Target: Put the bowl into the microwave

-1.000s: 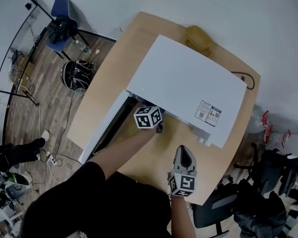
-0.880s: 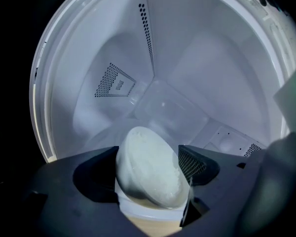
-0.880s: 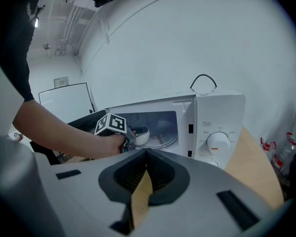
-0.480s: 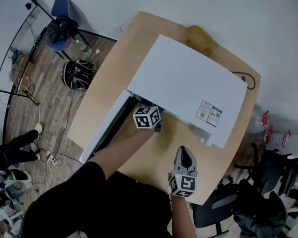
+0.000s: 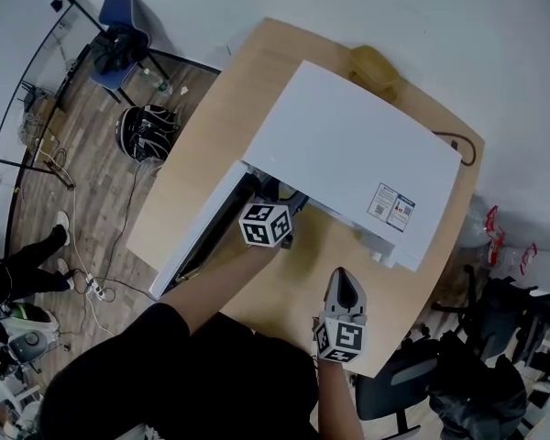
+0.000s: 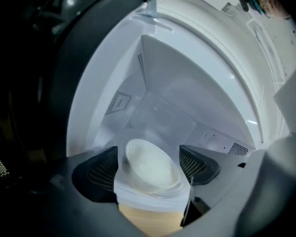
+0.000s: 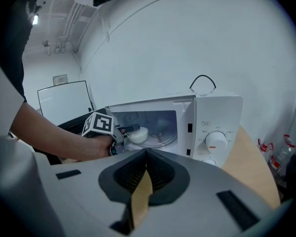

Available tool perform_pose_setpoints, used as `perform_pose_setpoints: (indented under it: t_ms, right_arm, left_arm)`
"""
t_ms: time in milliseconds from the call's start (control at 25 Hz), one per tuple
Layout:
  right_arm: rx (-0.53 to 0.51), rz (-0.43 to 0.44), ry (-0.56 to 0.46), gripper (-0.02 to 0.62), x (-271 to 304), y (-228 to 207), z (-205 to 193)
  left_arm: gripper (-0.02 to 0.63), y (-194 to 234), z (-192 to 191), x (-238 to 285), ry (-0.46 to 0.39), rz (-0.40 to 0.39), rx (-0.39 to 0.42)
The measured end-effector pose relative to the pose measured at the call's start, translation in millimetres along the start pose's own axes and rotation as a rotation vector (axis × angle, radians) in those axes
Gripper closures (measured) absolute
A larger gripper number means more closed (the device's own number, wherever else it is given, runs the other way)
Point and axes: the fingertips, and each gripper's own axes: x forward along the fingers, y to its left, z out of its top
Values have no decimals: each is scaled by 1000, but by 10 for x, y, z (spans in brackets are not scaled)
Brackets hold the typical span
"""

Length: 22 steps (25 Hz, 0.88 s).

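Note:
The white microwave (image 5: 348,168) stands on the wooden table (image 5: 211,108) with its door (image 5: 197,236) swung open to the left. My left gripper (image 6: 148,176) reaches into the cavity's mouth, and its jaws press both sides of a white bowl (image 6: 149,163). In the right gripper view the bowl (image 7: 139,134) sits just inside the opening over the glass turntable (image 7: 160,138), with the left gripper (image 7: 124,131) on it. My right gripper (image 5: 341,280) is shut and empty, hanging over the table in front of the microwave. From above, the microwave's top hides the bowl.
A yellow object (image 5: 374,67) and a black cable (image 5: 454,145) lie behind the microwave. On the floor to the left are a blue chair (image 5: 119,26), a dark bag (image 5: 147,134) and someone's foot (image 5: 23,266). Dark office chairs (image 5: 495,337) crowd the right.
My left gripper's marker cube has slid slightly down-left, back from the microwave's mouth. The right gripper has stayed where it was. The foot on the floor has shifted.

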Motion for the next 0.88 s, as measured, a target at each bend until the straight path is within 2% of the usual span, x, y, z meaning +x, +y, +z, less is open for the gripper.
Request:
perform_pose_setpoints:
  t_ms: [120, 280, 400, 560, 880]
  right_arm:
    - [-4, 2, -2, 535, -12, 19, -3]
    - [-7, 3, -3, 535, -31, 44, -11]
    - [-9, 5, -5, 535, -39, 67, -10]
    - [-8, 6, -3, 535, -57, 74, -28]
    - [-5, 5, 0, 535, -54, 17, -44]
  left_arm:
    - [249, -32, 15, -114, -1, -19, 22]
    - [249, -159, -73, -179, 42, -64, 183]
    - [249, -146, -179, -173, 82, -54, 286]
    - [249, -56, -259, -141, 111, -30, 329]
    - [250, -96, -326, -13, 152, -45, 396]
